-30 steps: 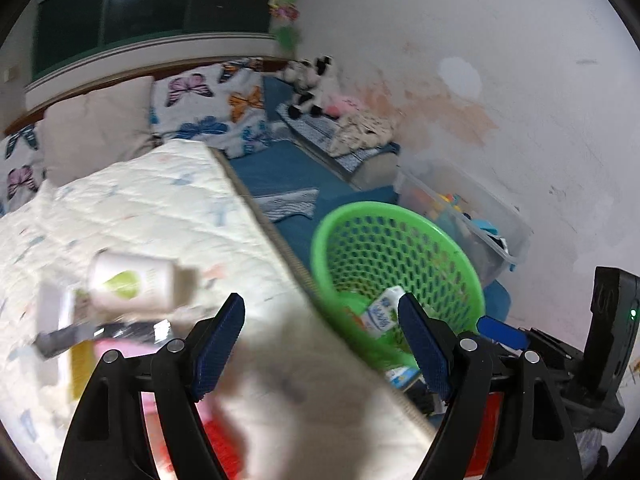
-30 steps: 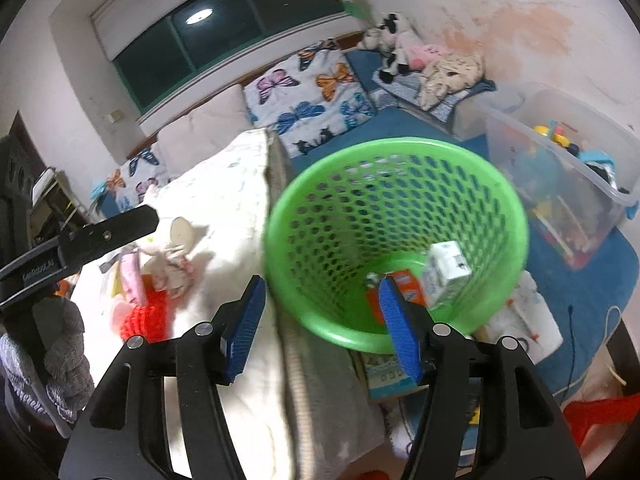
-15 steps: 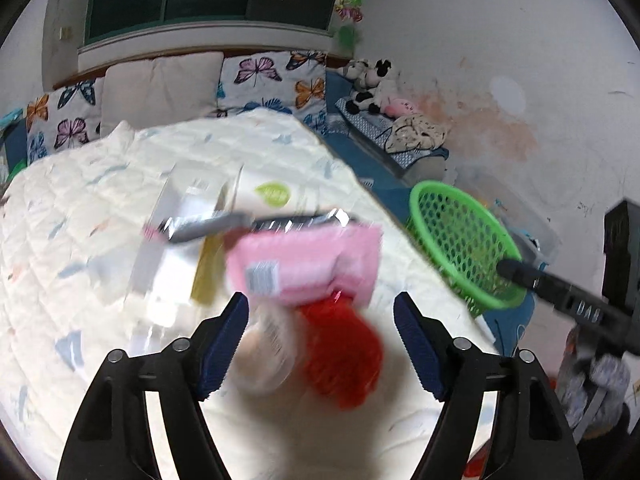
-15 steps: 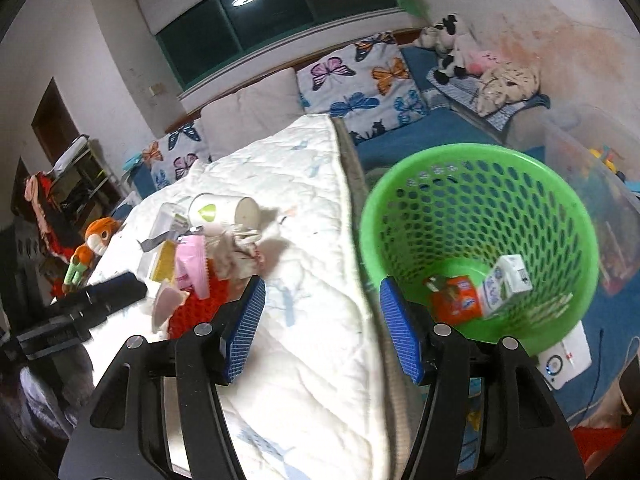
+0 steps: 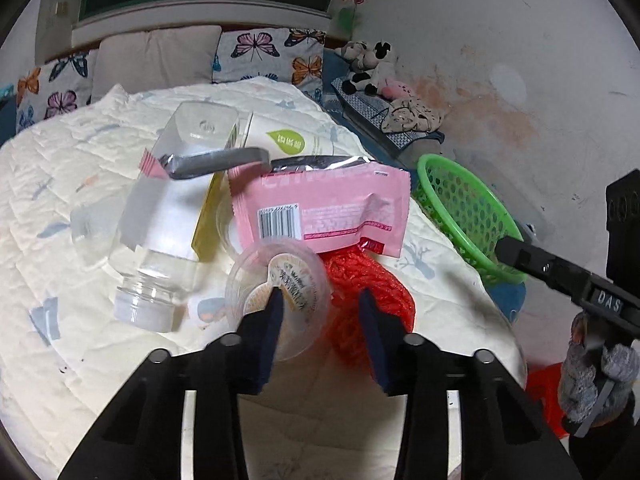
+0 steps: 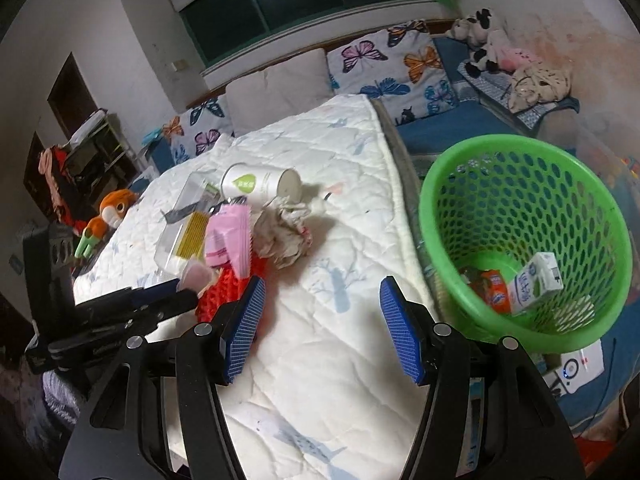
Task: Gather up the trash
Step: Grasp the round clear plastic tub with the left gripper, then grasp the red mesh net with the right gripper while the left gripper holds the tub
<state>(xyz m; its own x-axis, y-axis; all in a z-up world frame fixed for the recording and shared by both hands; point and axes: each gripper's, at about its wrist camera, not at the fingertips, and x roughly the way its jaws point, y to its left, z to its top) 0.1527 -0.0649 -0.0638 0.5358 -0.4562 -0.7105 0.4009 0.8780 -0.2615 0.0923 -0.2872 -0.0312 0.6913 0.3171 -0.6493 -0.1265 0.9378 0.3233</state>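
A trash pile lies on the white quilted bed (image 5: 48,240): a clear plastic bottle (image 5: 160,236), a pink wrapper (image 5: 320,208), a white canister (image 5: 288,142), a red mesh (image 5: 368,288) and a clear cup with a peeled lid (image 5: 280,292). My left gripper (image 5: 320,312) is open, its jaws on either side of the cup and the mesh edge. My right gripper (image 6: 320,320) is open and empty above the bed edge, between the pile (image 6: 232,236), with crumpled paper (image 6: 284,236), and the green basket (image 6: 452,184). The basket holds a milk carton (image 6: 532,284) and an orange packet (image 6: 492,292).
Butterfly pillows (image 6: 384,64) line the bed's head. Plush toys (image 6: 484,44) and cloths lie on a blue mat by the stained wall. An orange plush (image 6: 112,212) and a shelf stand left of the bed. The basket also shows in the left wrist view (image 5: 464,208).
My left gripper swung from the basket to the trash pile and closed in around the cup, jaws narrower. My right gripper drew back left from over the basket to above the bed edge.
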